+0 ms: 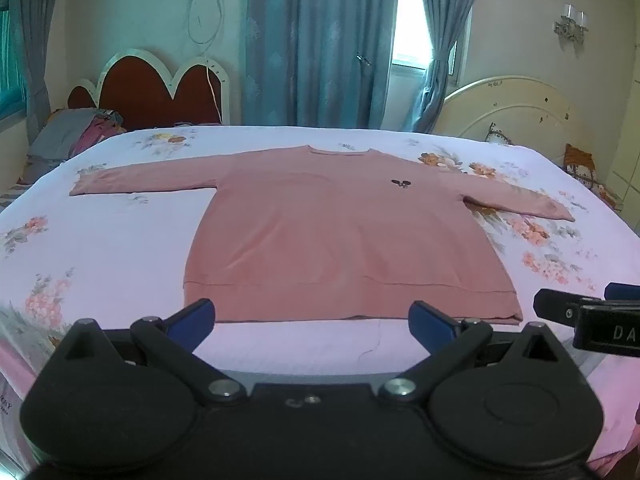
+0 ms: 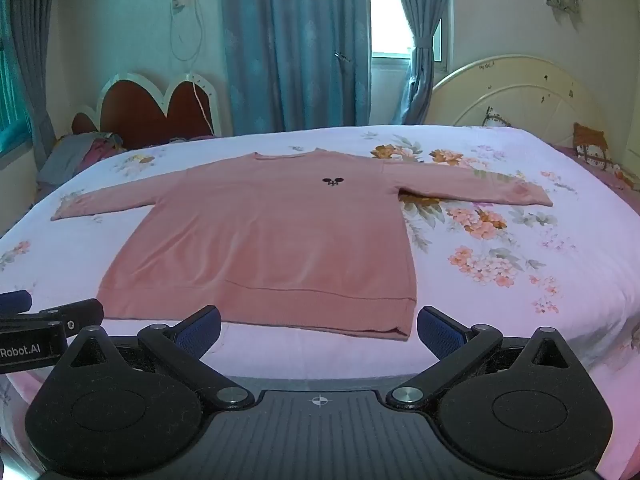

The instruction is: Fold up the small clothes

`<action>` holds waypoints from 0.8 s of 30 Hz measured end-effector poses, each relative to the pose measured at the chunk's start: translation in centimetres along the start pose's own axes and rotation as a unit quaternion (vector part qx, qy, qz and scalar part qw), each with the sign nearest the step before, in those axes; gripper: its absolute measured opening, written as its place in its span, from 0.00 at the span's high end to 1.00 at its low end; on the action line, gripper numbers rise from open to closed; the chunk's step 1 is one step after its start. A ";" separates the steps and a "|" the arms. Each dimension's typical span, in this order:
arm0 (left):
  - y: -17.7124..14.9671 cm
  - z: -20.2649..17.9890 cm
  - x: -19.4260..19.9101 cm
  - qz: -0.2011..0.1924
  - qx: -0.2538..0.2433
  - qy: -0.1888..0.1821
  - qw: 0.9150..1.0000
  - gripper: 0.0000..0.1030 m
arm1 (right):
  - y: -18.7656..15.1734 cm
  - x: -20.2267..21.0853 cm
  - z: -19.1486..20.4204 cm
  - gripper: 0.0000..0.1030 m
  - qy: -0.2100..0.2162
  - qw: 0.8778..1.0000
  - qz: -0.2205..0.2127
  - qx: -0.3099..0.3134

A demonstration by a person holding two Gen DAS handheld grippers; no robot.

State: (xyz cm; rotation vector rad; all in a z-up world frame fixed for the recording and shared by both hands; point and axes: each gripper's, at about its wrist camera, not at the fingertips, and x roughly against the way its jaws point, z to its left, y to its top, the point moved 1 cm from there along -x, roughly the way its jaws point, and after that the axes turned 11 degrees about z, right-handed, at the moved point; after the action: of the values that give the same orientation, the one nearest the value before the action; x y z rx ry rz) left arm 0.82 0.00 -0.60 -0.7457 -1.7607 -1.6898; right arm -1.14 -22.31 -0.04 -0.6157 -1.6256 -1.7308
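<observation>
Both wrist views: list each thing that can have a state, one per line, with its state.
Sweater: spread flat on the bed, front up, both sleeves out, unfolded.
Left gripper: open, empty, just short of the hem.
Right gripper: open, empty, just short of the hem.
Curtains: partly drawn, with a gap of daylight.
Bed: covered by a floral sheet.

Bedsheet (image 2: 500, 300) open around sweater (image 2: 264, 248); headboard (image 2: 516, 92) beyond.
</observation>
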 end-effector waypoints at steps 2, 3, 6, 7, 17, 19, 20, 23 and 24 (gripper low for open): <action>0.0 0.0 0.0 0.000 -0.002 0.003 1.000 0.00 | 0.0 0.0 0.0 0.00 0.000 1.000 0.000 0.001; 0.0 0.0 0.0 -0.002 -0.003 0.004 1.000 0.00 | 0.0 0.0 0.0 0.00 -0.001 1.000 0.000 0.001; 0.0 -0.1 0.0 -0.005 -0.005 0.006 1.000 0.00 | 0.1 0.1 0.0 0.00 -0.003 1.000 0.000 0.002; 0.0 -0.1 0.0 -0.006 -0.004 0.006 1.000 0.00 | 0.1 0.1 0.0 0.00 -0.003 1.000 0.000 0.002; -0.1 -0.3 0.2 -0.007 -0.008 0.005 1.000 0.00 | 0.2 0.1 0.3 0.00 -0.002 1.000 -0.003 -0.002; -0.1 -0.4 0.5 -0.011 -0.013 0.007 1.000 0.00 | 0.4 0.4 -0.1 0.00 -0.001 1.000 -0.002 0.000; -0.1 -0.4 0.6 -0.012 -0.014 0.007 1.000 0.00 | 0.4 0.4 0.0 0.00 -0.003 1.000 -0.001 -0.001; -0.3 -0.3 0.5 -0.010 -0.012 0.006 1.000 0.00 | 0.4 0.1 -0.3 0.00 -0.003 1.000 0.000 -0.004; -0.3 -0.2 0.4 -0.009 -0.011 0.007 1.000 0.00 | 0.4 0.0 -0.5 0.00 -0.003 1.000 -0.001 -0.005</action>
State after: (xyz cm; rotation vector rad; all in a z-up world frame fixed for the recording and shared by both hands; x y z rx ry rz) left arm 0.35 -0.19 -0.49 -0.7291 -1.7469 -1.7242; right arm -0.77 -22.77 0.16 -0.6256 -1.6234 -1.7399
